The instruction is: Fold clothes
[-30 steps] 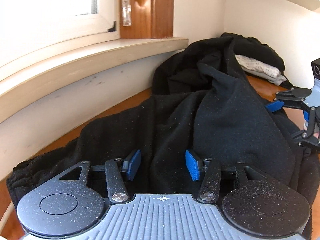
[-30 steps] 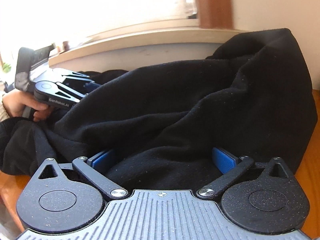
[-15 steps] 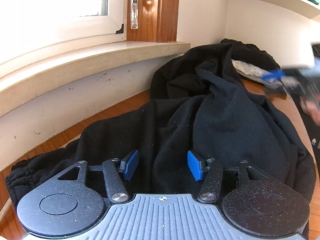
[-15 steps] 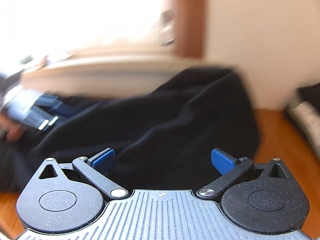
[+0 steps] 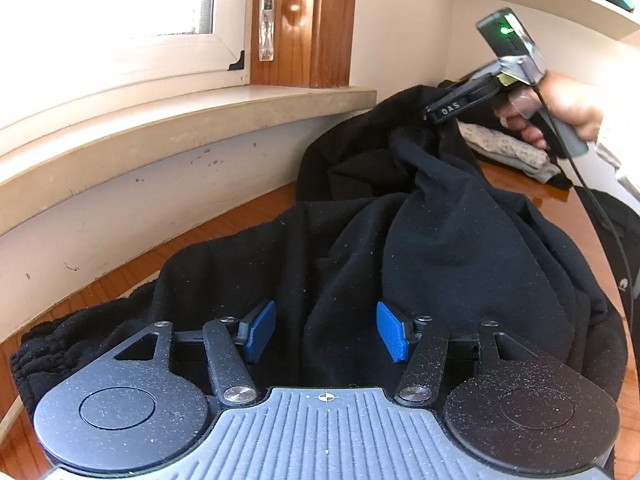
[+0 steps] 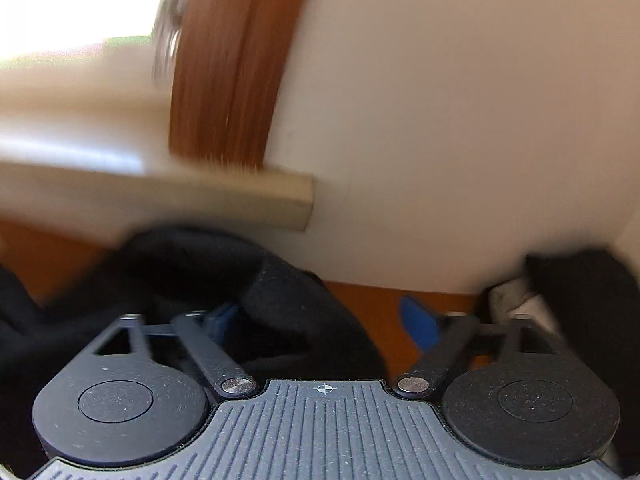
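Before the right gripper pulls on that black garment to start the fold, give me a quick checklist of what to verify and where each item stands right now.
1. Fabric between the right gripper pads: ok, a fold of the black garment sits there while its jaws are closing.
2. Right grip firm: cannot tell, the right pad still shows a gap and the view is blurred.
3. Left gripper placed: ok, over the near part of the garment.
4. Left grip on fabric: not ok, its pads stand apart, not pressing.
5. Folded grey clothes out of the way: ok, they lie behind the garment.
6. Garment flat: not ok, it is bunched.
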`<action>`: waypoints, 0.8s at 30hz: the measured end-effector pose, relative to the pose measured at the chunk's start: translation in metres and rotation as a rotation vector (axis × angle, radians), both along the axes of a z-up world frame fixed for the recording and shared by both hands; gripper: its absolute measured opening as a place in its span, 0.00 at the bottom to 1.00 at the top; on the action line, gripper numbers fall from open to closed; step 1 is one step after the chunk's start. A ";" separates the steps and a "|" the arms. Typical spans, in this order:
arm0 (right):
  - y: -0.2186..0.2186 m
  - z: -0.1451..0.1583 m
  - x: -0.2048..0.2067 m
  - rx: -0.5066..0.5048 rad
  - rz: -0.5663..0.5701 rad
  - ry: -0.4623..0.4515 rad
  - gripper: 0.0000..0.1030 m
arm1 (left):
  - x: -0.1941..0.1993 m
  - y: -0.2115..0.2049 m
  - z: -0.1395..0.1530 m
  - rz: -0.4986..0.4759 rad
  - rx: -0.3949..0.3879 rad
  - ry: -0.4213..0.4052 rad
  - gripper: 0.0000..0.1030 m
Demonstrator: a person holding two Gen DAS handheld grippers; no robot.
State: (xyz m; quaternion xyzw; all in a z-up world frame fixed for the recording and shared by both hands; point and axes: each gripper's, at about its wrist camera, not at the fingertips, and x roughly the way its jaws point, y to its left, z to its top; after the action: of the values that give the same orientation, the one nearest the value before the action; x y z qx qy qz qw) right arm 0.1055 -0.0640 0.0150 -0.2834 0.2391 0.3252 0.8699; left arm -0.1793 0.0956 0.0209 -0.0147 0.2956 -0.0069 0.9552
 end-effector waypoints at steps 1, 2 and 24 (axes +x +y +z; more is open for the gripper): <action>0.004 0.000 -0.002 -0.035 0.000 -0.022 0.15 | 0.000 -0.001 0.000 0.000 0.007 0.001 0.60; 0.004 0.003 -0.007 -0.048 -0.004 -0.046 0.12 | 0.000 -0.003 0.000 0.000 0.016 0.003 0.60; -0.266 0.086 -0.054 0.064 -0.266 -0.092 0.39 | 0.001 -0.001 -0.004 0.020 0.016 0.017 0.64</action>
State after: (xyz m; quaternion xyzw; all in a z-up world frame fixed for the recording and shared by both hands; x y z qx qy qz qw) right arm 0.0512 -0.3295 0.1009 -0.2358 0.2236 0.2011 0.9241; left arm -0.1787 0.0943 0.0171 -0.0099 0.3035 0.0054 0.9528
